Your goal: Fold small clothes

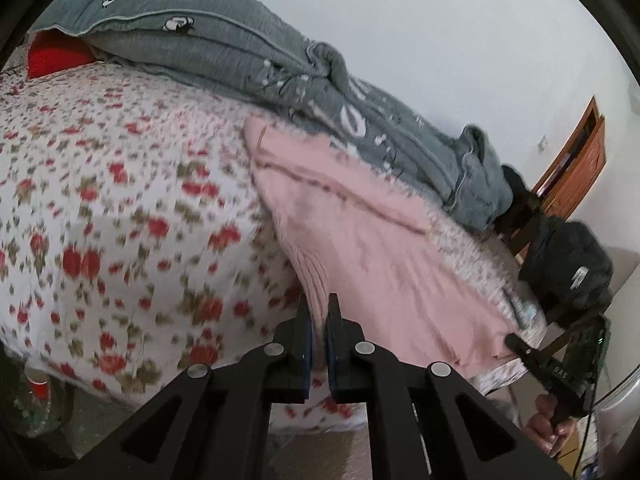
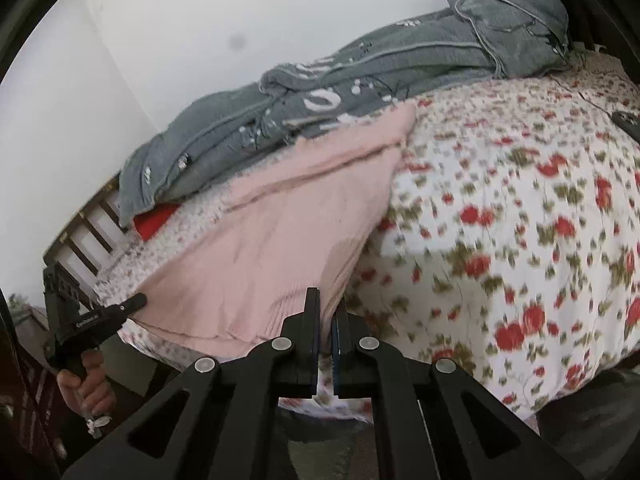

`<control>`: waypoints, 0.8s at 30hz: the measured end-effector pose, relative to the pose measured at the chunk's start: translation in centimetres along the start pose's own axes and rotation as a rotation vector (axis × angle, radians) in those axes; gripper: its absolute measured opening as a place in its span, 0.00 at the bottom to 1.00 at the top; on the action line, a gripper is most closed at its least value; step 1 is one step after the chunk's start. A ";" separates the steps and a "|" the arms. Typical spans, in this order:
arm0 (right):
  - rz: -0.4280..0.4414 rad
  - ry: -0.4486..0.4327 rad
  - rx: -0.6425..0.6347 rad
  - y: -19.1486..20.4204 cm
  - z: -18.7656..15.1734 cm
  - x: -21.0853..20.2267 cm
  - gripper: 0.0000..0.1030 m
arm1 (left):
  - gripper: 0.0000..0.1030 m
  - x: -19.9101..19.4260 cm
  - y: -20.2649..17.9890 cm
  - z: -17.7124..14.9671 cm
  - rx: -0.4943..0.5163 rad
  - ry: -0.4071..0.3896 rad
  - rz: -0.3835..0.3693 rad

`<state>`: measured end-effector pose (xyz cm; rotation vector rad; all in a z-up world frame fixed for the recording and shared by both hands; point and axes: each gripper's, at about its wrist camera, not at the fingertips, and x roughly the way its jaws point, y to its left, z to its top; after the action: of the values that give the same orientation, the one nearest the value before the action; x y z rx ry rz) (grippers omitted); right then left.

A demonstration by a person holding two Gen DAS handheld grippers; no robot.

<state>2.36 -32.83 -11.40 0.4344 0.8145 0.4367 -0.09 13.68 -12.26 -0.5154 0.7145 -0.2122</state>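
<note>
- Pink garment (image 1: 360, 248): lies flat on the flowered bedsheet (image 1: 120, 200), its far edge just beside the rolled grey quilt (image 1: 240, 52); in your left view it runs from the tongs up toward 11 o'clock, in your right view up toward 1 o'clock
- Long axis: the near hem runs across between your two hands, one corner at each tool; the body of the garment stretches straight away from you toward the quilt
- Nearer hand: neither; each hand sits at its own corner, so the coming move reads as a matched pair, both corners carried away from you toward the far edge
- Left tongs (image 1: 319, 308): pressed together, pinching the ribbed hem corner of the pink garment; cloth shows in the narrow slit between the blades
- Right tongs (image 2: 327, 304): pressed together, pinching the opposite ribbed hem corner; the hem bunches at the tips
- Cross-check: your right tool shows at 4 o'clock in the left view with its tip against the pink edge; your left tool shows at 8 o'clock in the right view, tip likewise at the edge
- Risk, as judged: thin knit may slip from one pinch if your hands travel unevenly
</note>
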 end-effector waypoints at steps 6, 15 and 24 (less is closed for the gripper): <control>0.034 -0.038 0.001 1.2 4.9 -0.2 0.04 | 0.06 -0.4 -1.1 4.3 0.012 -0.044 0.023; 0.045 -0.072 0.007 1.6 12.7 2.9 0.04 | 0.06 2.4 -3.8 11.0 0.089 -0.092 0.073; 0.063 -0.089 0.029 0.7 19.2 7.6 0.04 | 0.06 7.9 -3.9 17.2 0.083 -0.098 0.100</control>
<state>21.61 -32.09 -3.83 0.5042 0.7235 0.4611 17.20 14.05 -3.80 -0.4071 0.6319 -0.1215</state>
